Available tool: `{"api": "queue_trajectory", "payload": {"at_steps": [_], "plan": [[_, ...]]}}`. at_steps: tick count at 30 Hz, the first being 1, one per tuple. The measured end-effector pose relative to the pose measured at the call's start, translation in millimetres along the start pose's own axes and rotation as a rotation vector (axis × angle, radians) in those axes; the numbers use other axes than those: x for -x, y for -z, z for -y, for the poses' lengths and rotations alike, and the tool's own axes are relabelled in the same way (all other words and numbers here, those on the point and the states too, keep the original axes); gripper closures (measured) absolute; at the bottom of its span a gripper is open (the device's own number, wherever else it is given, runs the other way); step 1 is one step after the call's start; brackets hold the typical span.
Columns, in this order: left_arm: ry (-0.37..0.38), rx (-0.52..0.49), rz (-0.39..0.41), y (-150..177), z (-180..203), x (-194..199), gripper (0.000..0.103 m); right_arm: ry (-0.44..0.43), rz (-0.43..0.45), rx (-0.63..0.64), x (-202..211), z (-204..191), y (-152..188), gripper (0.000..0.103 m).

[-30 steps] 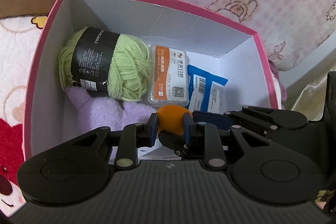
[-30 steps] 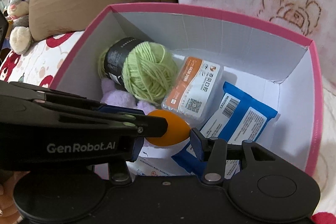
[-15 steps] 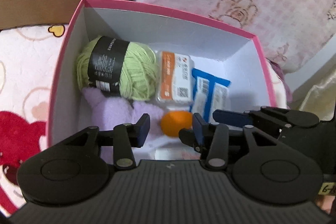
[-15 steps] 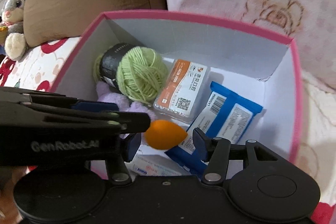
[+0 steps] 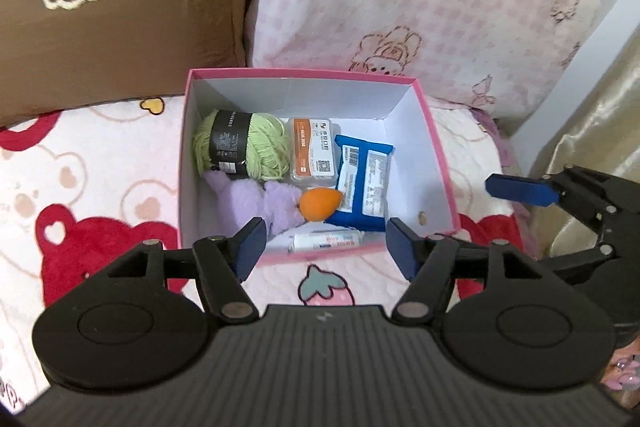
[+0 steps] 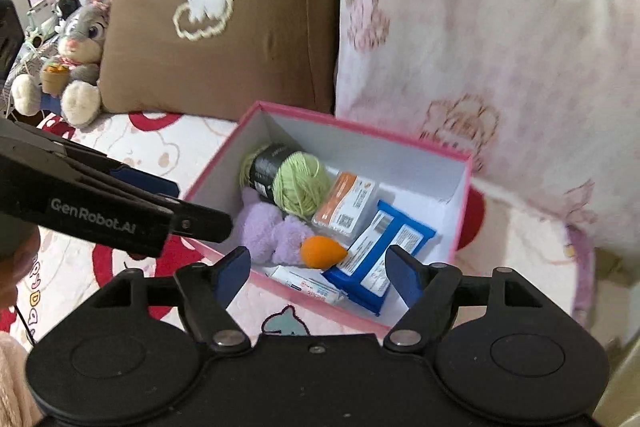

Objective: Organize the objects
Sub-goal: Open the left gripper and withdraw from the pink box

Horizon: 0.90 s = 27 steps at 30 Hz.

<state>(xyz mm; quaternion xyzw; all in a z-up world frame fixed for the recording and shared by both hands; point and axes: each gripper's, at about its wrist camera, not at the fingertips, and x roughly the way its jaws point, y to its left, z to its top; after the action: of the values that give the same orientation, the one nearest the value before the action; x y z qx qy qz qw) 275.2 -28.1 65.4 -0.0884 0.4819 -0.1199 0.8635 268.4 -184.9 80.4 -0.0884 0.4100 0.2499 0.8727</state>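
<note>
Your box on the bed holds one yarn ball, one orange sponge and two packets; a tube at its near wall is partly hidden. Your left tool and right tool, jaws just opened, hold nothing.

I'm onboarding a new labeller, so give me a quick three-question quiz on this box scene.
1. True or false: the orange sponge lies inside the pink box.
2. What touches the green yarn ball on its right: (a) clear case with orange label, (b) blue packet, (c) rabbit plush?
3. Is the left gripper or the right gripper holding anything?

Key: 1 true; 2 a; 3 neither, both open and empty.
</note>
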Motion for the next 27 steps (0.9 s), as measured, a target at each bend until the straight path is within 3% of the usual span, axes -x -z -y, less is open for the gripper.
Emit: {"api": "queue_trajectory", "payload": {"at_steps": [4, 9, 15, 27], "plan": [[-0.005, -0.012, 0.035, 13.8, 4.2, 33.4, 0.032, 0.01, 0.038, 0.003, 33.5, -7.6, 6.8, 0.016], [-0.067, -0.035, 0.037, 34.7, 7.4, 62.5, 0.031, 0.056, 0.052, 0.0, 63.4, -16.9, 19.2, 0.009], [-0.146, -0.086, 0.044, 61.3, 17.1, 82.1, 0.029, 0.067, 0.055, -0.046, 81.8, -23.0, 35.8, 0.008], [-0.11, -0.06, 0.034, 103.1, 15.7, 89.3, 0.025, 0.117, 0.041, -0.056, 85.7, -38.9, 78.6, 0.007]]}}
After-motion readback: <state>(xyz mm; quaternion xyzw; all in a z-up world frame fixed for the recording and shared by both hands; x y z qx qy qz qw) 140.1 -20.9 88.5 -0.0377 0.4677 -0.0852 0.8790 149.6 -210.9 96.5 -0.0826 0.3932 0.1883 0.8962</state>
